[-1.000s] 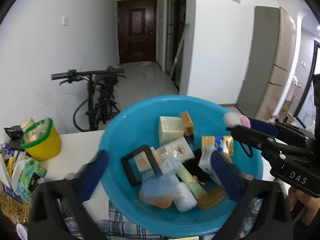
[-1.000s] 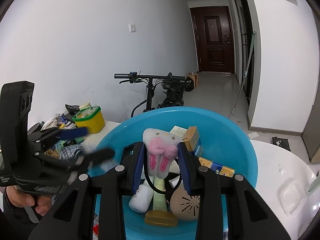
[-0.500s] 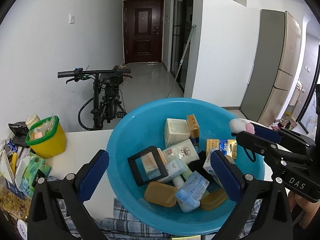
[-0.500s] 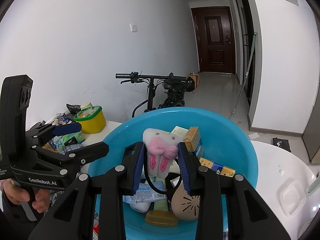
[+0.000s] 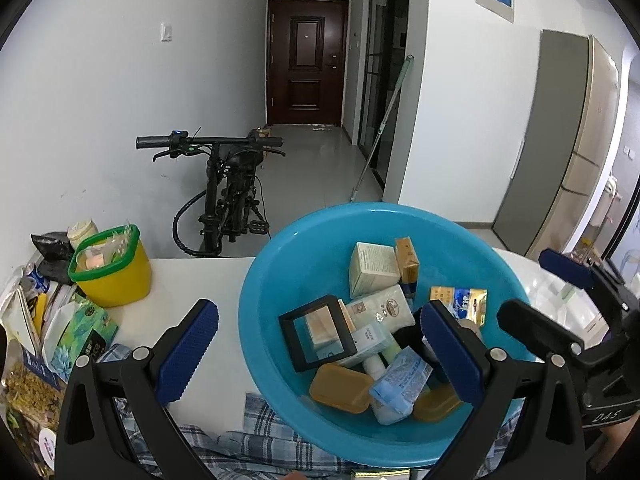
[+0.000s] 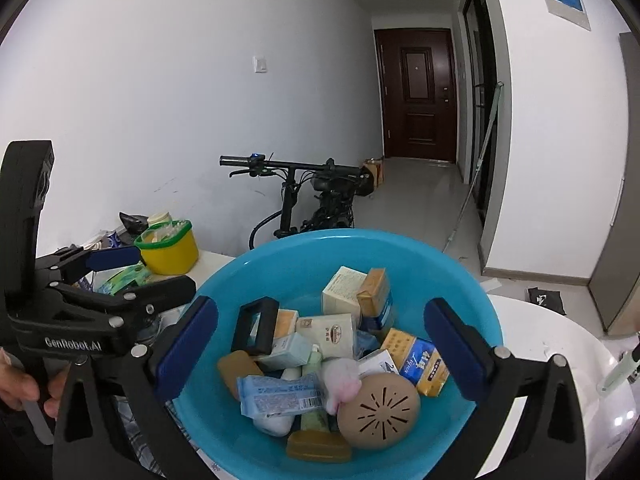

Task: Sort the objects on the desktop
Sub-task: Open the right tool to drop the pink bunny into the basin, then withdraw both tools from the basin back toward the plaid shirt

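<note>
At the far left of the white table point(image 5: 208, 276), packets and pouches lie in a heap point(image 5: 48, 320), and a yellow tub point(image 5: 110, 266) with a green rim stands just behind them. A bicycle point(image 5: 228, 200) leans by the wall beyond the table's edge. The left hand-held gripper point(image 5: 316, 344) has its jaws spread wide with nothing between the pads; one finger point(image 5: 188, 344) stands over the bare table and a checked cloth point(image 5: 248, 436), the other over the inside of the blue basin point(image 5: 280, 280).

The basin sits on the table, on top of the cloth, and holds the sorted things. Seen from the right wrist, a black frame point(image 6: 256, 326) leans at the basin's left side, with an amber soap bar point(image 6: 238, 368) and a light blue wipes packet point(image 6: 280, 394) below it. Cream and orange boxes point(image 6: 356, 292) stand at the back. A pink and white plush toy point(image 6: 340, 376) lies loose in the middle of the pile, against a round tan lid with slots point(image 6: 378, 410). A blue and gold packet point(image 6: 416, 360) lies to the right.

The right hand-held gripper point(image 6: 320, 348) is released: its jaws have just been opening and now stand wide over the basin, with the plush toy below and between them but untouched by either pad. To the right of the basin the white table runs on.
</note>
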The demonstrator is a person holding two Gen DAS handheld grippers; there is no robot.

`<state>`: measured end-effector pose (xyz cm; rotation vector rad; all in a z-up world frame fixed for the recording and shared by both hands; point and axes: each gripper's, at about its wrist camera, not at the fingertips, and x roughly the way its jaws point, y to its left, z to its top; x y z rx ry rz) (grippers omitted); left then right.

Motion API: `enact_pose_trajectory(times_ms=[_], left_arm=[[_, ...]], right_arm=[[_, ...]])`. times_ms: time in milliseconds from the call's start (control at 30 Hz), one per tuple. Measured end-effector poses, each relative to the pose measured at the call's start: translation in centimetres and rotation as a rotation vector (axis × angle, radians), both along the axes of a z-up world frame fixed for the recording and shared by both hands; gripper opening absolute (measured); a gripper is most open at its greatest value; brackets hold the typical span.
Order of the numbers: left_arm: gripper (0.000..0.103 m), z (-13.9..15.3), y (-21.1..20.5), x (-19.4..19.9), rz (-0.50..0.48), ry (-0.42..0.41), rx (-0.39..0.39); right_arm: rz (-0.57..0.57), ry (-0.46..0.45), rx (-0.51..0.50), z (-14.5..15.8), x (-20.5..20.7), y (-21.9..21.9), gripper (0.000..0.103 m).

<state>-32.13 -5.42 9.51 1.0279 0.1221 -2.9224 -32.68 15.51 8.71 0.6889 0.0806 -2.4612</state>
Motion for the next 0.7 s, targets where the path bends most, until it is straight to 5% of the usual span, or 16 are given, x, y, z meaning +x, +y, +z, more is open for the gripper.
enact_pose_trajectory(times_ms=[267,433,700], left_arm=[[0.103,1.0,0.2,0.5,0.002,0.019,0.004],[0.103,2.5,1.4,1.9,-0.012,0.079,-0.058],[0.103,4.5,2.5,4.1,-0.073,0.136,-0.055]], right_arm=[[-0.040,0.023,0.040,0.6,0.5,0.4,0.103],[-0.101,0.040,0.068,1.0,1.9,1.2,0.103],[-0.158,0.056,0.125,1.6,8.2,3.8,0.103]])
